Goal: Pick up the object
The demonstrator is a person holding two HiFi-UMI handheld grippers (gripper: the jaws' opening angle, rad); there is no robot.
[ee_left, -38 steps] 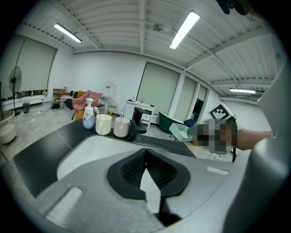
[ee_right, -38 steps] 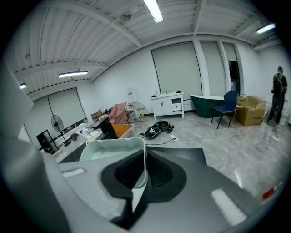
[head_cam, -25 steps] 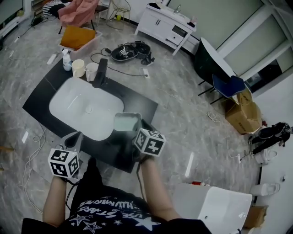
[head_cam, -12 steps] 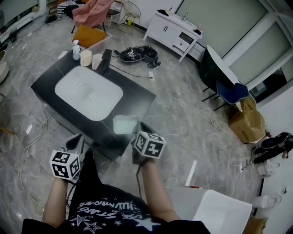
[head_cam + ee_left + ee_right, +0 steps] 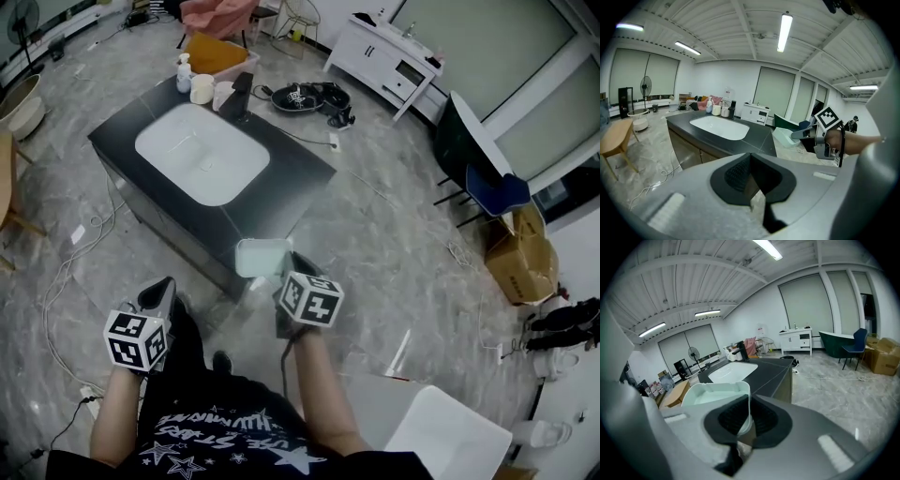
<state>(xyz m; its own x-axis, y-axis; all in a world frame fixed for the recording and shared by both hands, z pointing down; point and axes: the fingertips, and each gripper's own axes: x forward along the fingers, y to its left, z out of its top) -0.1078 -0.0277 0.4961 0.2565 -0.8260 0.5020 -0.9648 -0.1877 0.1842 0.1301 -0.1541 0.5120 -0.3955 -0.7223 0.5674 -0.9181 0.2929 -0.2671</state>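
Observation:
A pale green rectangular tub (image 5: 260, 257) hangs in the air over the floor, just off the near corner of the black counter (image 5: 281, 192). My right gripper (image 5: 284, 274) is shut on the tub's thin side wall. In the right gripper view the wall of the tub (image 5: 715, 394) runs between the black pads (image 5: 736, 417). My left gripper (image 5: 159, 292) hangs lower left over the floor, its jaws shut with nothing between them. The left gripper view shows its pads (image 5: 736, 174) meeting, with the right gripper (image 5: 802, 134) and the tub (image 5: 783, 138) beyond.
The counter holds a white sink basin (image 5: 202, 155), a black tap (image 5: 240, 94), two cups (image 5: 202, 89) and a bottle (image 5: 184, 71). Cables (image 5: 66, 281) trail on the floor at left. A white panel (image 5: 450, 441) lies at lower right; chairs (image 5: 469, 159) and a cardboard box (image 5: 525, 267) stand at right.
Both grippers have drawn back from the counter together with the person. The tub, still held in the right gripper, has left the counter top and now hangs over the floor.

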